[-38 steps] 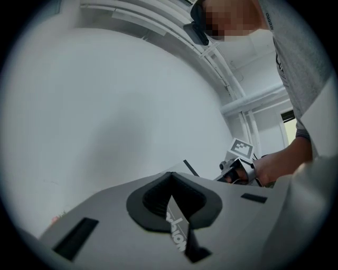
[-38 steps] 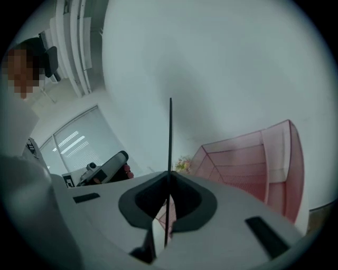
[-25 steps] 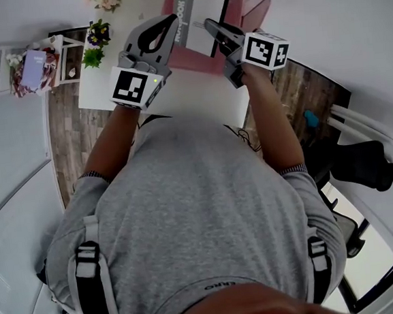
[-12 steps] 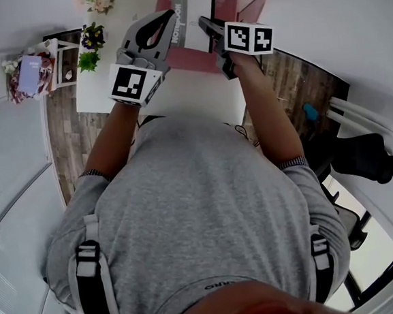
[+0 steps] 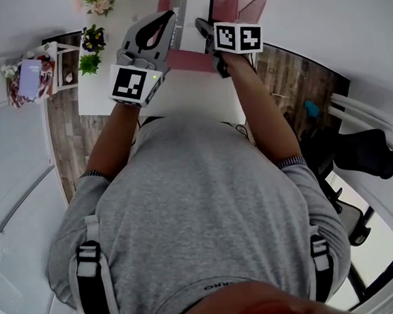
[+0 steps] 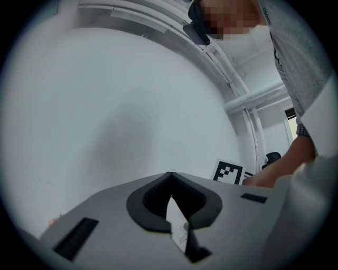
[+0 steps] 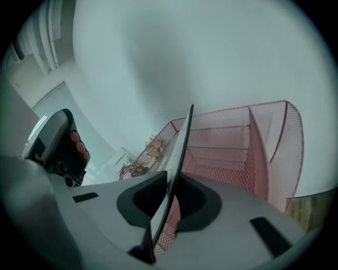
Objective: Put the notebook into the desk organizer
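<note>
At the left, the white rectangular counter ends in a straight edge, past which the wood-plank floor is seen. Two small potted plants are set at its far-left corner. A bare strip of counter is left free between the person's grey shirt and the pink wire-mesh desk organizer, which is placed at the far edge by the wall.

The thin white notebook with a black-edged cover is held on edge, slightly tilted, over the organizer's left part (whether its lower edge rests on the base cannot be told). The jaws of the left gripper are closed on its printed left edge. The jaws of the right gripper have just been opening a little, yet the notebook is seen edge-on between them with no gap visible at the pads.

The mesh is fine and rigid, with upright dividers. The jaws are grey moulded plastic with dark ribbed pads.
</note>
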Tool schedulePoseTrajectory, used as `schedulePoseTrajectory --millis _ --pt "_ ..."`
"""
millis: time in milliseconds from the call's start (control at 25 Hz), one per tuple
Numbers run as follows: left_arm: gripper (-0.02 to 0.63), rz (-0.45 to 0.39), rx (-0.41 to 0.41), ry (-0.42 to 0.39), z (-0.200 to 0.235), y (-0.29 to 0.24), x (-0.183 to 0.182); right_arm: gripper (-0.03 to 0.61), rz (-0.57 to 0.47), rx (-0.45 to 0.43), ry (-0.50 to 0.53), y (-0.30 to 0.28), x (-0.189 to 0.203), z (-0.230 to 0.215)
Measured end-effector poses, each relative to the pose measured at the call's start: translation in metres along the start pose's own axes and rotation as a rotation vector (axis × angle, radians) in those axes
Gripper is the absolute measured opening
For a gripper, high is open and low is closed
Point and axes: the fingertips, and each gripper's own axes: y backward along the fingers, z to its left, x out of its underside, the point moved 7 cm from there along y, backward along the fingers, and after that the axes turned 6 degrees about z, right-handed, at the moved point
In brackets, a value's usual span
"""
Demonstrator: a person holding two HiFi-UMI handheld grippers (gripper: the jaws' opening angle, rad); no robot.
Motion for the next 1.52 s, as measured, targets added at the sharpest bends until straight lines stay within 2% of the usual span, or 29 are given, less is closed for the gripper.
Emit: schedulePoseTrajectory --millis 160,520,680,920,1080,1280,1520 --pt "0.018 0.008 0.008 0.001 0.002 0.001 0.002 0.058 0.005 0.075 0.066 -0.005 0.000 0.002" --pt "0.018 0.012 0.023 0.008 0.008 0.007 0.005 0.101 0.017 0.293 0.329 -0.013 0.003 0.014" --pt "0.018 0.011 0.032 0.009 0.008 0.010 0.005 0.125 0.014 0.363 0.402 -0.014 0.005 0.016" --pt "0.018 0.010 0.041 0.014 0.012 0.016 0.008 0.172 0.017 0.418 0.417 -0.015 0.005 0.016" --pt "0.018 0.011 0.042 0.017 0.013 0.017 0.007 0.258 0.031 0.430 0.417 -0.014 0.003 0.014" --pt "0.018 0.011 0.043 0.016 0.015 0.021 0.007 0.284 0.030 0.462 0.418 -0.014 0.004 0.014" --pt "0.018 0.010 0.043 0.009 0.016 0.023 0.008 0.291 -0.018 0.440 0.412 -0.006 -0.002 0.018"
